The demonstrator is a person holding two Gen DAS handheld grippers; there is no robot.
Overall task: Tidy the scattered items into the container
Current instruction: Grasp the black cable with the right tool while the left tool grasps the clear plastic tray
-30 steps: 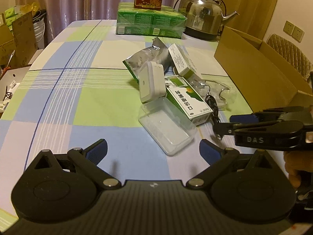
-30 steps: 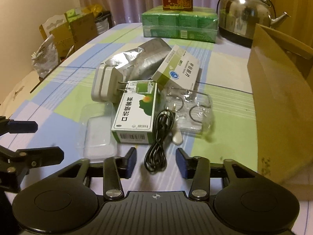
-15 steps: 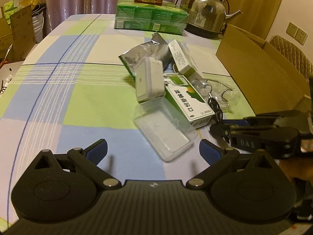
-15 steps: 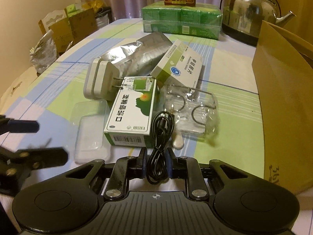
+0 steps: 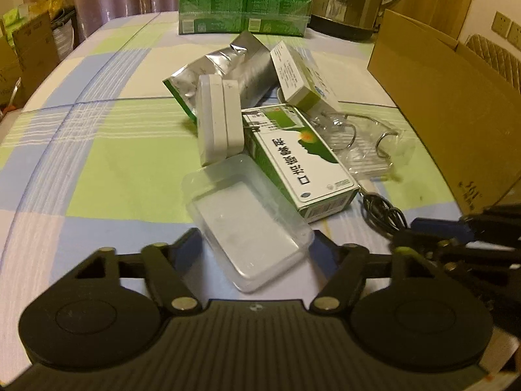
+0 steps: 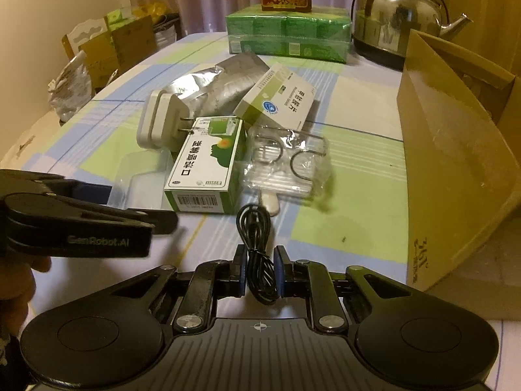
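Two views: left wrist first, then right wrist.
Left wrist, left gripper (image 5: 257,244): jaws spread wide, one to each side of the clear plastic case (image 5: 246,224), gripping nothing.
Left wrist, clear plastic case: shallow, see-through, rounded corners, pale insert inside; near end lies between the fingertips, far end touches the green-and-white box (image 5: 298,159).
Left wrist, beyond the fingers: white charger (image 5: 218,120) leaning against a silver foil pouch (image 5: 228,71); second, smaller white-and-green box (image 5: 298,76) behind.
Left wrist, right of the fingers: black cable (image 5: 384,215) coiled on the checked tablecloth (image 5: 97,163), running to the right gripper (image 5: 423,231); cardboard box (image 5: 449,104) stands open further right.
Right wrist, right gripper (image 6: 260,272): jaws drawn narrow, pinching the black cable (image 6: 255,244) between the blue pads (image 6: 279,272).
Right wrist, black cable: thin, glossy, bundled in long loops; one loop sticks out ahead of the fingertips, toward a white plug end.
Right wrist, ahead of the fingers: green-and-white box (image 6: 208,166), clear bag with metal rings (image 6: 288,163) just beside it.
Right wrist, right of the fingers: cardboard box (image 6: 456,163), well apart from the cable.
Right wrist, left of the fingers: left gripper (image 6: 114,208), seen side-on at the clear case.
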